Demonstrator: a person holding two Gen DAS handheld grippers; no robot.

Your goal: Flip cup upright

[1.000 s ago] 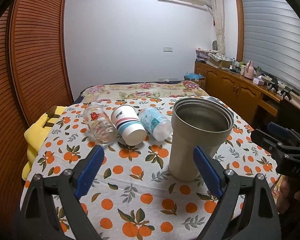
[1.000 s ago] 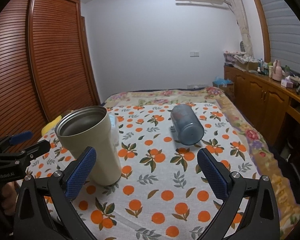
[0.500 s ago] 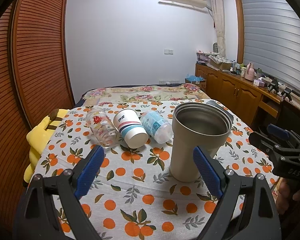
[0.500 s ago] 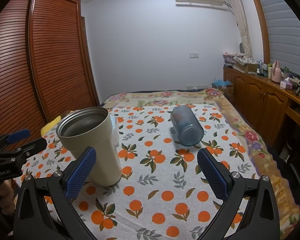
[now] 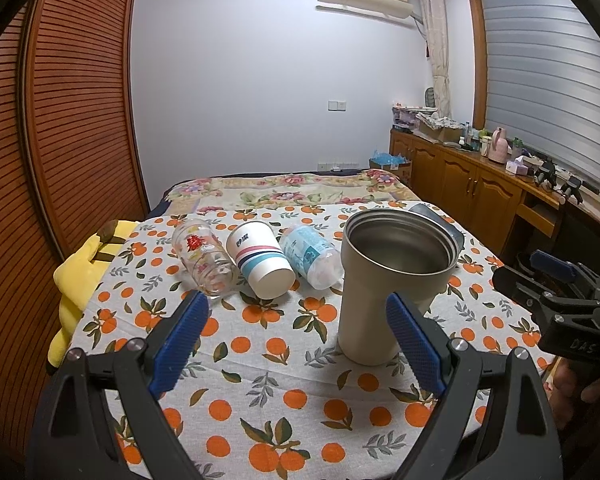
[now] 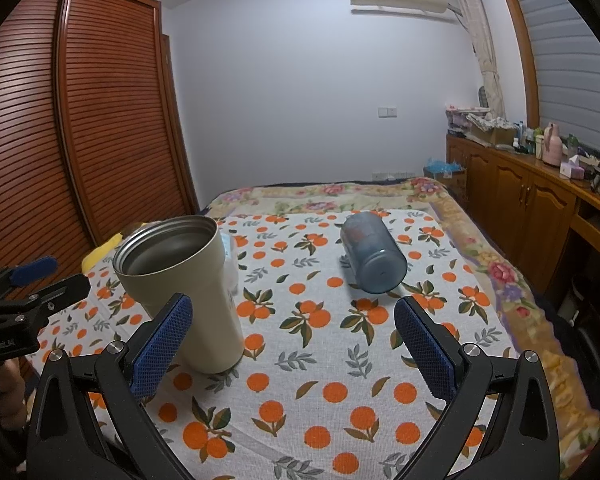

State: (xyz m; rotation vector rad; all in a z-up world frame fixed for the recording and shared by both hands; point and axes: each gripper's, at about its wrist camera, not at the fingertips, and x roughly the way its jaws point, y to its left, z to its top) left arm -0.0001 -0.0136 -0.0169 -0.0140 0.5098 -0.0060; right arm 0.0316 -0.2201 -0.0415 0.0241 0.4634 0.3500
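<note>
On the orange-print tablecloth point(image 5: 260, 364), right of centre in the left wrist view, a cream metal tumbler point(image 5: 384, 300) stands upright with its open mouth facing up and its steel inside showing. The left gripper point(image 5: 296, 340) sits low in that frame with its blue-padded fingers point(image 5: 178, 344) spread wide and nothing between them; the right pad overlaps the tumbler's lower side in the picture, though whether it touches cannot be told. Behind, left of centre, three things lie on their sides in a row, close together: a clear glass with red print point(image 5: 204, 256), a striped paper cup point(image 5: 262, 260) and a pale blue plastic cup point(image 5: 310, 256). At the left edge of the cloth lies a yellow plush toy point(image 5: 80, 280). In the right wrist view the tumbler point(image 6: 184, 288) stands at left of centre, and a blue-grey cup point(image 6: 372, 256) lies on its side right of centre, its base toward the camera. The right gripper point(image 6: 294, 348) is also released, fingers wide apart, holding nothing, well short of the blue-grey cup.
</note>
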